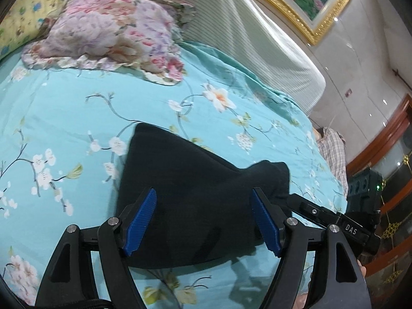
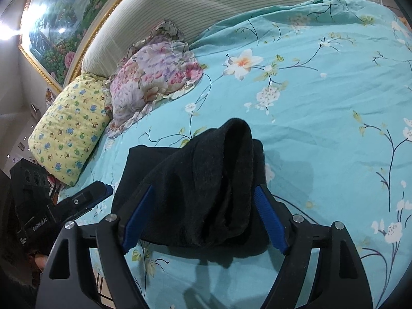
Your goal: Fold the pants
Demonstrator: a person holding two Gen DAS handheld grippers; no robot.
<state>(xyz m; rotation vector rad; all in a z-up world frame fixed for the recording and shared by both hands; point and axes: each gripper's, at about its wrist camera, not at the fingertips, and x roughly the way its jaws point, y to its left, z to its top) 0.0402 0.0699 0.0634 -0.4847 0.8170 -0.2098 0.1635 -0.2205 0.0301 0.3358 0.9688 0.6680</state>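
- The black pants lie in a compact bundle on the near part of the bed, on the turquoise flowered cover, well apart from the floral pillow at the far end.
- The left hand-held gripper is released: its blue pads stand wide to either side of the cloth, and none looks pinched between them.
- The right hand-held gripper is likewise spread; the pants bulge up between its pads, which do not appear to press on the fabric.
- The top layer arches up in a loose hump at the far edge, seen from the right wrist. With nothing pinning it, I judge it may spring open or slide off the stack.
- A pad could snag the soft knit as either tool moves away, dragging the fold askew.
- The two tools are close together on the left of the bundle; a careless swing could knock them against each other.
- The soft bed gives little support, so any pressing down may wrinkle the cover and shift the bundle.
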